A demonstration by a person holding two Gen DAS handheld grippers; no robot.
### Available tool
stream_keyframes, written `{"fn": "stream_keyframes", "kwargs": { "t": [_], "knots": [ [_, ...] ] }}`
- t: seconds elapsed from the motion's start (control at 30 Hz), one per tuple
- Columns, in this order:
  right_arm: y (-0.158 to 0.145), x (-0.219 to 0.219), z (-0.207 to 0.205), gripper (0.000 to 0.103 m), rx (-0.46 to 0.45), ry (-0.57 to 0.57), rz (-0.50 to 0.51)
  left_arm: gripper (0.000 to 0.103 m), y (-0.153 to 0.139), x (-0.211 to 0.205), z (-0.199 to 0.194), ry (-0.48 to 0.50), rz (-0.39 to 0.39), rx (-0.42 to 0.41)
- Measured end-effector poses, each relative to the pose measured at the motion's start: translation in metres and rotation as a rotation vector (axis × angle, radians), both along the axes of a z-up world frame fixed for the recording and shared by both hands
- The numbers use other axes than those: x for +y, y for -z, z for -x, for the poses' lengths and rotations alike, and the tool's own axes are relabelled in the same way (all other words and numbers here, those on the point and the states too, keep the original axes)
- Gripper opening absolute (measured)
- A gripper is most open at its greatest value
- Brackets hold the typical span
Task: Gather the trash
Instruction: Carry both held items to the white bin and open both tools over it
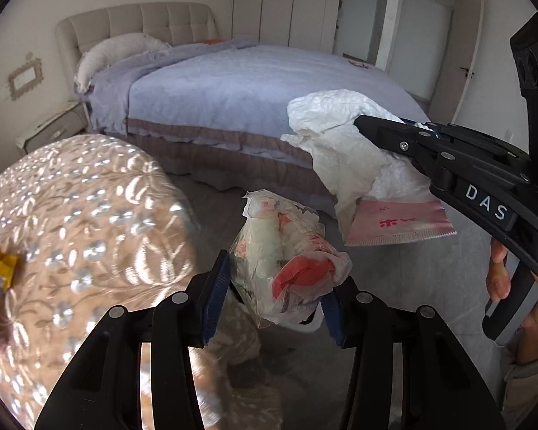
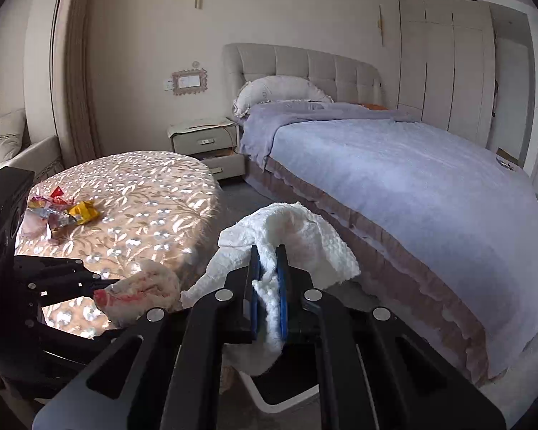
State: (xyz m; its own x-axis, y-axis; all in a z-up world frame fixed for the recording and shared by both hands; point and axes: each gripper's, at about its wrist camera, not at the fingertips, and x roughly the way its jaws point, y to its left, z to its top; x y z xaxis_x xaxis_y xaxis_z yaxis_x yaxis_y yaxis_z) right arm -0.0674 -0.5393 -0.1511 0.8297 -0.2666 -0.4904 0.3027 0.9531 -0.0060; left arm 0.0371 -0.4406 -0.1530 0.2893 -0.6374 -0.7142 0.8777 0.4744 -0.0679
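Note:
My left gripper (image 1: 274, 286) is shut on a crumpled clear plastic wrapper with red print (image 1: 287, 251) and holds it in the air beside the round table; it also shows in the right wrist view (image 2: 140, 294). My right gripper (image 2: 268, 279) is shut on a wad of white paper towel (image 2: 305, 236), seen in the left wrist view (image 1: 344, 143) with a pink packet (image 1: 394, 224) hanging under it. Several more wrappers (image 2: 64, 211) lie on the round table (image 2: 143, 197). A white bin rim (image 2: 265, 397) shows just below my right gripper.
A bed with a lilac cover (image 2: 394, 179) fills the right side. A nightstand (image 2: 208, 143) with an open drawer stands by the headboard. A sofa arm (image 2: 25, 154) is at the far left. Grey floor (image 1: 394, 304) lies between table and bed.

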Motion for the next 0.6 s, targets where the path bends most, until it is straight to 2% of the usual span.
{"fn": "stream_keyframes", "kwargs": {
  "t": [0.13, 0.23, 0.37, 0.43, 0.47, 0.5, 0.53, 0.6],
  "knots": [
    [0.018, -0.024, -0.012, 0.010, 0.042, -0.004, -0.018, 0.047, 0.026, -0.043, 0.002, -0.027, -0.050, -0.008],
    [0.037, -0.041, -0.022, 0.010, 0.073, -0.021, -0.024, 0.047, 0.050, -0.067, 0.001, -0.042, -0.073, 0.012],
    [0.060, -0.060, -0.037, 0.010, 0.108, -0.036, -0.038, 0.047, 0.088, -0.090, -0.004, -0.060, -0.109, 0.083],
    [0.070, -0.069, -0.041, 0.010, 0.114, -0.033, -0.057, 0.048, 0.101, -0.100, -0.007, -0.073, -0.118, 0.075],
    [0.075, -0.074, -0.041, 0.010, 0.116, -0.038, -0.073, 0.059, 0.106, -0.105, -0.010, -0.083, -0.126, 0.065],
    [0.079, -0.079, -0.043, 0.010, 0.119, -0.040, -0.089, 0.090, 0.110, -0.111, -0.012, -0.081, -0.131, 0.064],
    [0.085, -0.083, -0.046, 0.010, 0.123, -0.036, -0.100, 0.099, 0.113, -0.116, -0.014, -0.078, -0.131, 0.062],
    [0.094, -0.090, -0.050, 0.010, 0.142, -0.031, -0.113, 0.098, 0.121, -0.125, -0.016, -0.060, -0.168, 0.042]
  ]
}}
